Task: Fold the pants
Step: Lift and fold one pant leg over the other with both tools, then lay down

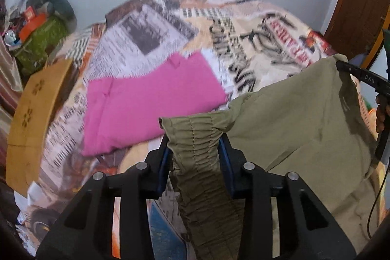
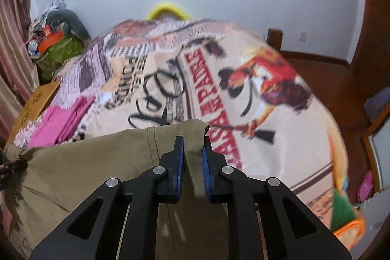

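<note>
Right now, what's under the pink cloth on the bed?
The pink cloth lies folded flat on the printed bedspread, which shows all around it. Whatever sits directly beneath it is covered. The green pants hide its near corner.

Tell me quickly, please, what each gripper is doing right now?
Left gripper: shut on the pants, at the gathered waistband.
Right gripper: shut on the pants, at a corner of the fabric.

Bedspread (image 2: 280, 113) lies open right of the pink folded cloth (image 1: 146, 101); clutter pile (image 1: 41, 35) seemingly crowds the far-left corner.
</note>
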Available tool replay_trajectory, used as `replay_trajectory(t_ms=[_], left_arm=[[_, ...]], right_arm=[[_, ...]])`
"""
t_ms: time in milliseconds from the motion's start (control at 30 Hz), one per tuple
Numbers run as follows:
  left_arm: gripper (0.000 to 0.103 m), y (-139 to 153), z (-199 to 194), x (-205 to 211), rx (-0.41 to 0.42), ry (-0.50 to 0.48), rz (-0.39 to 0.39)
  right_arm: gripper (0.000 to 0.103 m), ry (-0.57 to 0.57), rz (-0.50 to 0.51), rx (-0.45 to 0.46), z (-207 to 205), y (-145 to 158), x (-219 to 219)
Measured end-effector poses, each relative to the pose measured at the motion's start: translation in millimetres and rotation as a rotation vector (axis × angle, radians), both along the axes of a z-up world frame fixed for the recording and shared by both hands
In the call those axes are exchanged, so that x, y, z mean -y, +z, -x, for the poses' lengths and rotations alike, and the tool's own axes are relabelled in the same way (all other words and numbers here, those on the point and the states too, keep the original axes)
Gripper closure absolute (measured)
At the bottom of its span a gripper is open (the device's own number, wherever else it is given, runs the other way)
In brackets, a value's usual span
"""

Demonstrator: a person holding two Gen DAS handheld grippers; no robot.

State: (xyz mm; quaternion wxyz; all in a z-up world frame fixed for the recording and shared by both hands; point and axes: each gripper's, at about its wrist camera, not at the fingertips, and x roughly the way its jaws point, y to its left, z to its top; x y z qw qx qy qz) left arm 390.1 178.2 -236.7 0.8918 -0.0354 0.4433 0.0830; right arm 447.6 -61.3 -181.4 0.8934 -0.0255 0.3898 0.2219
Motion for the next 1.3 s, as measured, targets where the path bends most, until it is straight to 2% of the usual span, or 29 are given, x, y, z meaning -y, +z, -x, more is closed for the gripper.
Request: replay_trajectory(t_ms=[300,533,800,1000,1133,1300], left_arm=[[0.066,63.5,8.2,18.6,0.113,-0.028,-0.019],[0.066,81.1,37.0,34.4,0.128,-0.057,-0.027],[0.066,78.8,81.2,52.0,0.12,-0.077,-0.048],[0.066,71.9,121.2,55.1,0.117,-0.087,-0.001],[0.066,61.2,145.5,58.3,0.098,-0.11,0.01],[0.066,44.5,172.5,66.1,0.068,-0.149,-0.017]], right_arm=[[0.091,-0.06,-0.098,0.115,20.1,77.9,27.9],[0.091,-0.048,-0.126,0.148,69.7,103.1,55.8],[0.091,-0.023,-0.116,0.157,136.0,106.6,74.0],[0.091,-0.023,-0.107,0.127,176.5,103.0,80.8],[0.091,-0.027,-0.092,0.111,204.5,92.1,82.4],[0.091,-0.021,-0.077,0.055,231.8,68.3,84.4]])
